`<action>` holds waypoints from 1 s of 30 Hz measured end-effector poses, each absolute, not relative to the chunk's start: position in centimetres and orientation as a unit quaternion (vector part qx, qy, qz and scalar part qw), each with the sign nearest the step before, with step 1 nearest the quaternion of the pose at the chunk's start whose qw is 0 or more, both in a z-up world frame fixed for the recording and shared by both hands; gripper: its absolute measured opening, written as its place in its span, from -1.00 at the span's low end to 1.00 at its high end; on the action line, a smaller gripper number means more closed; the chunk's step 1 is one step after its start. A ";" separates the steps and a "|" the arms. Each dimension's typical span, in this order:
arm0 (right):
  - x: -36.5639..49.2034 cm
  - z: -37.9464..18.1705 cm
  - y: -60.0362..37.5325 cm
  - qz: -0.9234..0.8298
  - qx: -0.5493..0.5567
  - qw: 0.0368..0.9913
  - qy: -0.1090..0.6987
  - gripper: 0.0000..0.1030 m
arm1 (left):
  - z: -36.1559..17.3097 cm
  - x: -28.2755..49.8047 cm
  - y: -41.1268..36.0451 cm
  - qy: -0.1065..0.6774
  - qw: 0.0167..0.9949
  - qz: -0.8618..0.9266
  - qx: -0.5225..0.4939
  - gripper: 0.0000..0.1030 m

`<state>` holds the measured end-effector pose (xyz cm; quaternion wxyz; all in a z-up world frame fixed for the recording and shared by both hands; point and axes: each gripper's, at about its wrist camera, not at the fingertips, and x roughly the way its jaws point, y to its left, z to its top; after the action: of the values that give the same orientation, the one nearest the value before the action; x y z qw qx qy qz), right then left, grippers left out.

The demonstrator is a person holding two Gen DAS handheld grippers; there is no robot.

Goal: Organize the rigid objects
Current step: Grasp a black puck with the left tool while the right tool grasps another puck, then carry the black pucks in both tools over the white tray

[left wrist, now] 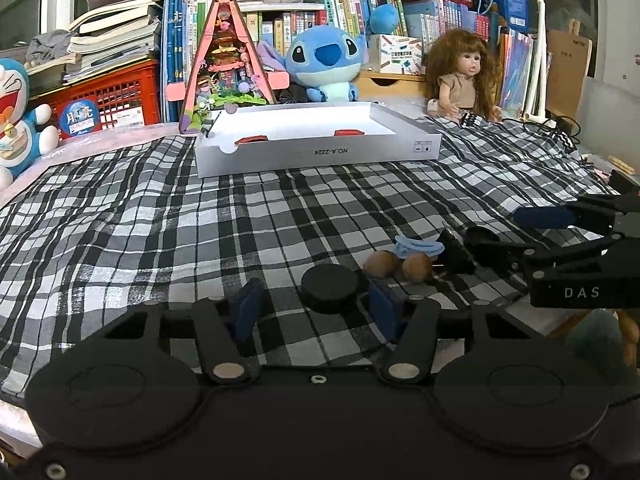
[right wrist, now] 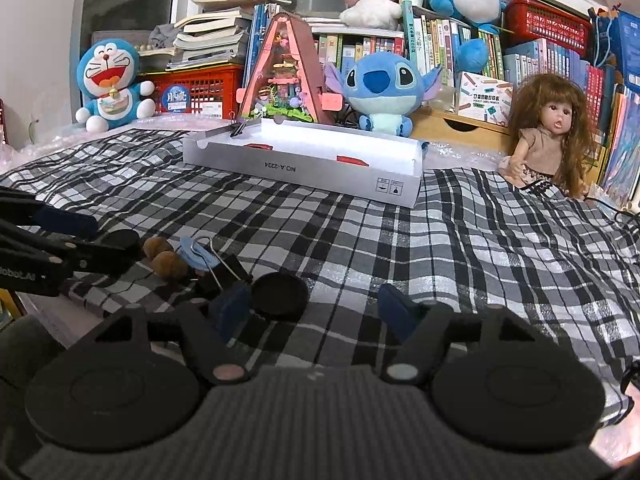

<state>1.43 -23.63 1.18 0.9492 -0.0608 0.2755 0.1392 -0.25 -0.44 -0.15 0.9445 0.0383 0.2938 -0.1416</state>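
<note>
Checked black-and-white cloth [left wrist: 160, 216] covers the tabletop from the lower edge of both views to a cluttered back wall of books, red crates and plush toys, with a blue plush [left wrist: 326, 62] at upper centre, a long-haired doll [right wrist: 548, 140] at the right, and a pink triangular toy house [left wrist: 228, 64] left of the plush. A shallow white box [left wrist: 320, 152] sits above centre in the left wrist view, with two red pieces inside. Low in that view the left gripper [left wrist: 318, 310] stands with its jaws apart, a black round disc [left wrist: 330, 286] between the blue pads, closer to the right one; no pad clearly presses it. Right of the disc lie two brown nuts [left wrist: 398, 266], a blue hair tie [left wrist: 418, 247] and a black binder clip [left wrist: 454, 254]. In the right wrist view the right gripper [right wrist: 316, 310] is also parted, a second black disc [right wrist: 280, 294] just beside its left pad.
</note>
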 end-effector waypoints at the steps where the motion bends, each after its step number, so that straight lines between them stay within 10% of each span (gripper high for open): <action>1: 1.4 1.2 -23.5 0.141 -0.062 0.949 0.276 0.50 | -0.2 -0.2 -0.5 0.294 0.945 -0.141 0.038 0.04; 11: 1.3 0.8 -22.7 0.127 -0.069 0.952 0.270 0.48 | -0.5 0.6 -0.8 0.297 0.948 -0.112 0.032 -0.08; 18: 0.9 1.2 -22.2 0.137 -0.056 0.951 0.272 -0.28 | 0.0 0.6 -0.7 0.295 0.949 -0.114 0.017 -0.42; 30: 2.7 3.1 -22.6 0.123 -0.020 0.953 0.277 -0.29 | 2.4 3.0 0.3 0.289 0.952 -0.099 -0.001 -0.42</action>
<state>2.69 -22.59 3.08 0.9527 -0.0197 0.2770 0.1233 3.02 0.31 2.36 0.9522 -0.0008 0.2889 -0.0988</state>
